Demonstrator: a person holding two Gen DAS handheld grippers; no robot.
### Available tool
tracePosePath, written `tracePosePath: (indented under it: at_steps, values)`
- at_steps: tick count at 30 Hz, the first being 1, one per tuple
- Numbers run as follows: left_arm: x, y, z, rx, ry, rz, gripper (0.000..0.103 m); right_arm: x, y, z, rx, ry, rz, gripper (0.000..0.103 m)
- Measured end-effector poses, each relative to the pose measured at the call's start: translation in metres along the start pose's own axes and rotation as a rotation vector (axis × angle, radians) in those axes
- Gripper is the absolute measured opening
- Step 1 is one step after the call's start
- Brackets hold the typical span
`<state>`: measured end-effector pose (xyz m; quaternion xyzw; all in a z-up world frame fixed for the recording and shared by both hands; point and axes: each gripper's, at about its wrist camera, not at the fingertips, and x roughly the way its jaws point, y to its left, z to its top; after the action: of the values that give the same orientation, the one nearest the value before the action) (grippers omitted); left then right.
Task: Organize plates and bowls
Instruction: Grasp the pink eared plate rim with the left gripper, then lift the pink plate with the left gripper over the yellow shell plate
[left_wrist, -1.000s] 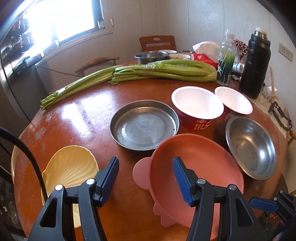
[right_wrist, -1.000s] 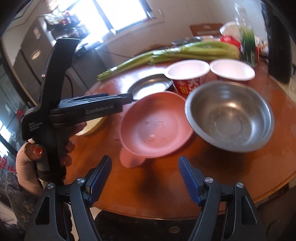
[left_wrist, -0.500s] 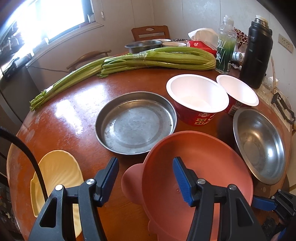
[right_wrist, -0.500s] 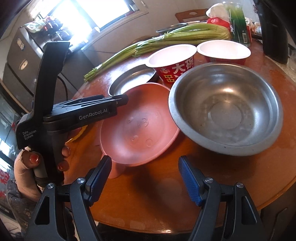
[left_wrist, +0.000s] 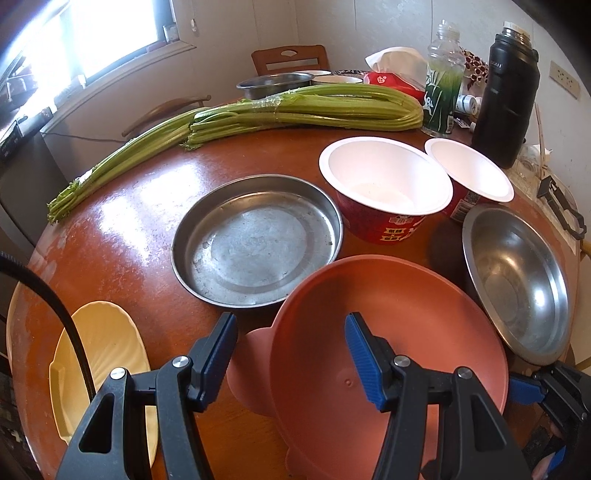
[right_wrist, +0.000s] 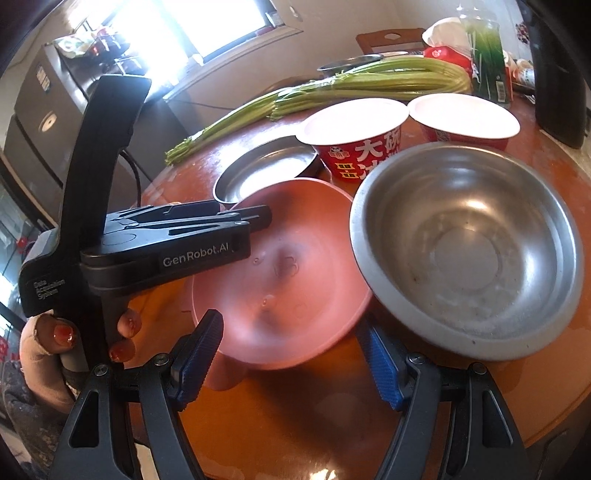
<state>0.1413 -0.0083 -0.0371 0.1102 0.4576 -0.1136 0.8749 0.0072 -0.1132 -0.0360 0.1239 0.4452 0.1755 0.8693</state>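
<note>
A pink bowl (left_wrist: 388, 332) with a small ear on its left side sits at the table's near edge. My left gripper (left_wrist: 290, 354) is open over its left rim, one finger inside the bowl and one outside, and the pads do not press it. In the right wrist view the same bowl (right_wrist: 288, 266) lies just beyond my open right gripper (right_wrist: 291, 354), with the left gripper (right_wrist: 258, 219) reaching in from the left. A steel bowl (right_wrist: 469, 251) sits against its right side. Behind stand a steel plate (left_wrist: 255, 251), two red cups (left_wrist: 384, 184) and a yellow shell dish (left_wrist: 103, 354).
A long celery bunch (left_wrist: 258, 110) lies across the back of the round wooden table (left_wrist: 122, 221). A black thermos (left_wrist: 506, 92), a green bottle (left_wrist: 443, 81), a tissue pack and another steel bowl (left_wrist: 273, 81) stand at the far edge. A hand (right_wrist: 59, 339) holds the left gripper.
Both grippers have come forward and down toward the pink bowl, which now fills more of each view. The left gripper's fingers now straddle the bowl's left rim. Neither gap has changed.
</note>
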Motion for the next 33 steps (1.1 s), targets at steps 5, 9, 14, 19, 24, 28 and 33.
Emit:
tracePosePath:
  at_steps: [5, 9, 14, 19, 24, 28, 33]
  values:
    - [0.0, -0.001, -0.003, 0.009, 0.002, 0.018, 0.06, 0.001, 0.0, 0.001, -0.021, -0.018, -0.021, 0.07]
    - [0.0, -0.001, -0.005, 0.001, 0.011, 0.004, 0.059, 0.0, 0.001, 0.0, -0.032, -0.014, -0.013, 0.067]
    - [-0.005, -0.001, -0.008, -0.002, 0.007, -0.015, 0.055, -0.001, 0.007, -0.002, -0.062, -0.015, 0.003, 0.065]
    - [-0.008, -0.001, -0.011, -0.015, 0.011, -0.063, 0.053, -0.003, 0.017, -0.003, -0.103, -0.025, 0.025, 0.061]
    - [-0.008, 0.01, -0.016, -0.048, 0.021, -0.006, 0.053, 0.003, 0.017, -0.005, -0.092, 0.009, 0.009, 0.061]
    - [-0.012, 0.021, -0.022, -0.084, 0.025, -0.005, 0.053, 0.002, 0.011, -0.005, -0.081, 0.009, -0.001, 0.061]
    - [-0.008, 0.027, -0.025, -0.1, 0.055, -0.03, 0.053, -0.003, 0.009, -0.008, -0.083, 0.009, -0.016, 0.06]
